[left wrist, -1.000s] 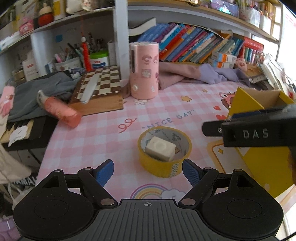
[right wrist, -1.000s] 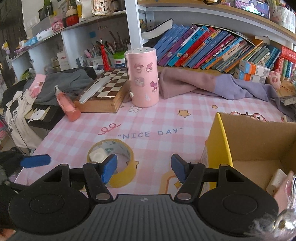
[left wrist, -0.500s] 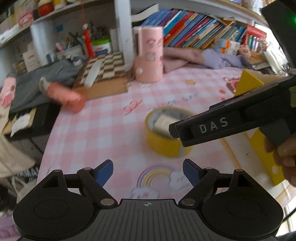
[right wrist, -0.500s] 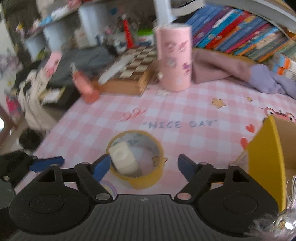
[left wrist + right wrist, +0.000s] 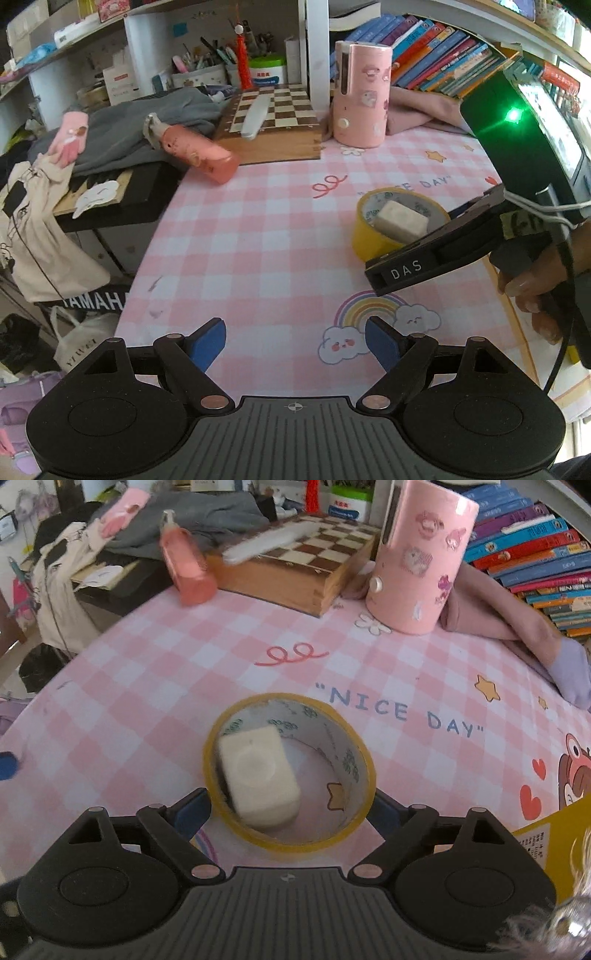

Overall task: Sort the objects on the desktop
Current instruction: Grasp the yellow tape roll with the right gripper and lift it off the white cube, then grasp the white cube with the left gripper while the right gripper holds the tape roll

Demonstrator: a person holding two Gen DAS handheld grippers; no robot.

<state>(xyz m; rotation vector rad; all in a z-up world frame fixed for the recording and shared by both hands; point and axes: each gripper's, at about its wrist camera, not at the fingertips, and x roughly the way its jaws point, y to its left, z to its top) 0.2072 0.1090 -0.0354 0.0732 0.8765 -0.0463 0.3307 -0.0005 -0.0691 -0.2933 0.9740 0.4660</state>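
"NICE DAY" on the tablecloth (image 5: 388, 672); "DAS" on the right gripper (image 5: 406, 265).

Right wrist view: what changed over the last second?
The right gripper swung from beside the box down over the tape roll; its jaws are opening and now straddle the roll, not yet pressing. Nothing gripped or released. The left gripper stays open and empty; the roll and the white block inside haven't moved.

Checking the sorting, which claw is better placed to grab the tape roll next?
Right. Its opening claw already straddles the tape roll; the left claw hangs over bare mat, well short of it.
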